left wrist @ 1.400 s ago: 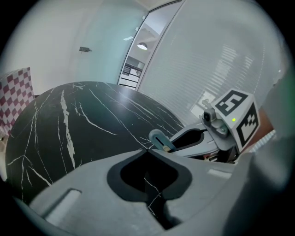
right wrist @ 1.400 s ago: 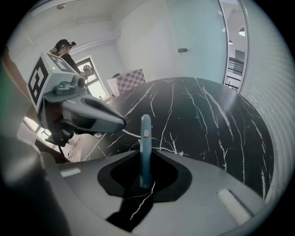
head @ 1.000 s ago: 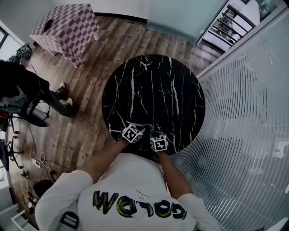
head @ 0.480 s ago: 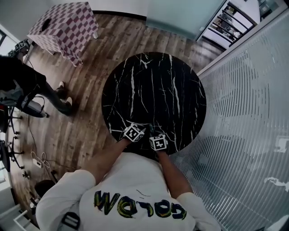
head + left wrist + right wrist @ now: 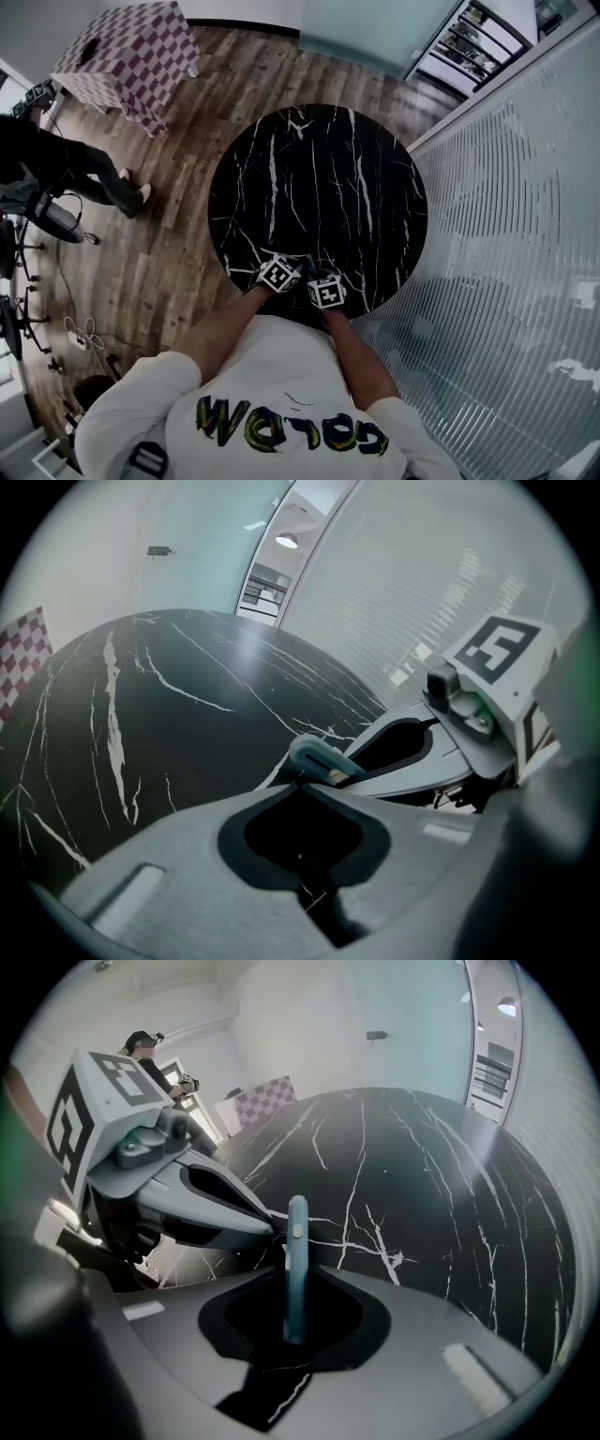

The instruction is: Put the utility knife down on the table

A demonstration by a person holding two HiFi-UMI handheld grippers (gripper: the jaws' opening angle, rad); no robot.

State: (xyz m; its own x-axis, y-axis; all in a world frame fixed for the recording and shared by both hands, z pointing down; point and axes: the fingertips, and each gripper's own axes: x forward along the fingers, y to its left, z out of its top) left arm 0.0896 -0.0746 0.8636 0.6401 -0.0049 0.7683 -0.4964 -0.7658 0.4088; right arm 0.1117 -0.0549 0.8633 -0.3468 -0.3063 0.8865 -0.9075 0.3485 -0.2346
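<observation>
A blue utility knife [image 5: 296, 1241] stands edge-on between the jaws of my right gripper [image 5: 296, 1277], which is shut on its lower part. My left gripper [image 5: 302, 778] has its jaws together, and its tips rest against the knife's left side just beyond them. The knife's end [image 5: 319, 759] shows past those tips. In the head view both grippers, left [image 5: 291, 268] and right [image 5: 315, 276], sit close together over the near edge of the round black marble table [image 5: 319, 178]. The knife itself is too small to make out there.
A checkered table [image 5: 131, 56] stands at the far left on the wooden floor. A person [image 5: 56, 159] sits at the left beside chairs and cables. A ribbed glass wall [image 5: 506, 234] runs along the right, close to the table's edge.
Both grippers keep their place at the table's near edge with the same grip. The person at the left has shifted a little farther away.
</observation>
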